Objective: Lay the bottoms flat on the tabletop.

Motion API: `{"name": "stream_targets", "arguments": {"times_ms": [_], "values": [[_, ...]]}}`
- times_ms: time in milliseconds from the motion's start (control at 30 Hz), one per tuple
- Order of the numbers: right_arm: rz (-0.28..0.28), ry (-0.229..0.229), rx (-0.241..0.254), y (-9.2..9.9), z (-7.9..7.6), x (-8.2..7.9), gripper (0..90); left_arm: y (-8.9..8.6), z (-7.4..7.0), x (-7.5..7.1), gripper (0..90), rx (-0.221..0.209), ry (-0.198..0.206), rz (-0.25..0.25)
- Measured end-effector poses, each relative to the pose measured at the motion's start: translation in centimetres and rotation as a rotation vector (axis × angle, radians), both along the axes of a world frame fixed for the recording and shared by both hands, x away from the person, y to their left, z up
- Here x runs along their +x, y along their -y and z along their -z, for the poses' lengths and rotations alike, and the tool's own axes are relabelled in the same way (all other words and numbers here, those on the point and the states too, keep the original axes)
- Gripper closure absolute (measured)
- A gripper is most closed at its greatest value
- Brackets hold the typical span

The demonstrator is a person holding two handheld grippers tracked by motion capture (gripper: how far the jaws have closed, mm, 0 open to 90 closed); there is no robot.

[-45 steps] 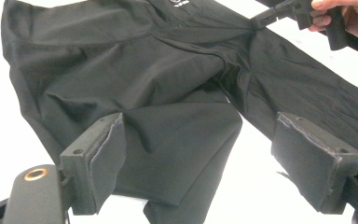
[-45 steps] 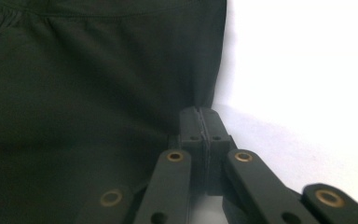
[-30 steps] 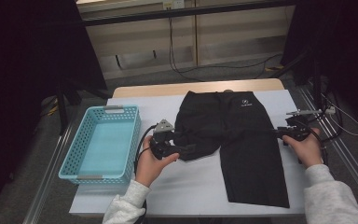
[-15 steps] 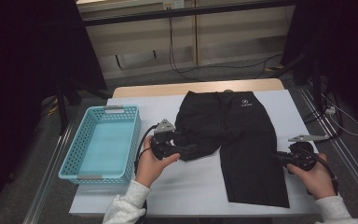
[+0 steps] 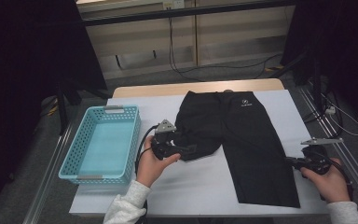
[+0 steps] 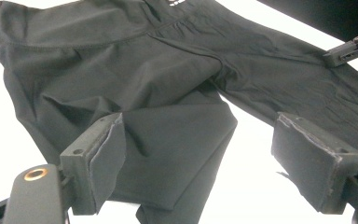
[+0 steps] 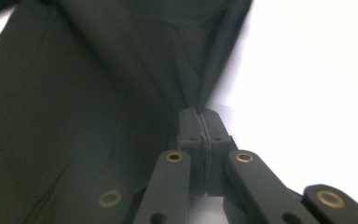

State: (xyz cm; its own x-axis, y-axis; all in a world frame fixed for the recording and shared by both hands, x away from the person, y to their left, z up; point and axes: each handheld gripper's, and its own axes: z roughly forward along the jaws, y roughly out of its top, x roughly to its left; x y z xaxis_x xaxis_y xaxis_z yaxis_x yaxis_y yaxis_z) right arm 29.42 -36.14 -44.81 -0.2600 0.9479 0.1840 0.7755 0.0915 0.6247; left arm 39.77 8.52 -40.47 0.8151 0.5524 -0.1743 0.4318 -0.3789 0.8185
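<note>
A pair of black pants (image 5: 242, 135) lies flat on the white table (image 5: 191, 191), waistband at the far side. Its left leg is folded up into a short flap (image 6: 177, 140). My left gripper (image 5: 186, 150) rests at that flap with its jaws wide open (image 6: 200, 135); the fabric lies under and between them, unpinched. My right gripper (image 5: 291, 161) sits at the outer edge of the long right leg. Its jaws have just been closing and now stand shut (image 7: 199, 114), pinching the leg's edge fabric.
A light blue plastic basket (image 5: 100, 144) stands empty at the table's left side. Bare white table lies in front of the pants and between the legs. Metal rails run along both table sides, and cables lie on the floor beyond.
The right hand slid toward me along the right leg's outer edge, from hip height to lower down the leg, and its jaws closed on the fabric. The left hand stayed put.
</note>
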Motion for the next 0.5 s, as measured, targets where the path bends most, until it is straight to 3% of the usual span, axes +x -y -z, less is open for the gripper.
{"name": "stream_targets", "arguments": {"times_ms": [67,133,233,333,500], "values": [[0.001,0.001,0.018,0.2,0.1,0.0,89.8,0.1,0.0,-0.1,18.0,0.004,-0.003,0.001],[0.001,0.002,0.003,0.1,0.0,0.0,88.4,0.3,0.1,-0.1,18.0,0.004,-0.004,0.003],[-0.017,0.012,0.010,-0.1,0.0,-0.1,74.1,0.4,0.1,-0.2,18.0,0.009,-0.006,0.010],[-0.016,0.043,-0.054,-0.6,-0.3,-0.2,67.4,0.4,0.1,-0.2,18.0,0.011,-0.006,0.012],[-0.062,0.122,-0.058,-2.1,-1.1,-0.1,55.9,0.4,0.1,-0.3,18.0,0.008,-0.004,0.010]]}}
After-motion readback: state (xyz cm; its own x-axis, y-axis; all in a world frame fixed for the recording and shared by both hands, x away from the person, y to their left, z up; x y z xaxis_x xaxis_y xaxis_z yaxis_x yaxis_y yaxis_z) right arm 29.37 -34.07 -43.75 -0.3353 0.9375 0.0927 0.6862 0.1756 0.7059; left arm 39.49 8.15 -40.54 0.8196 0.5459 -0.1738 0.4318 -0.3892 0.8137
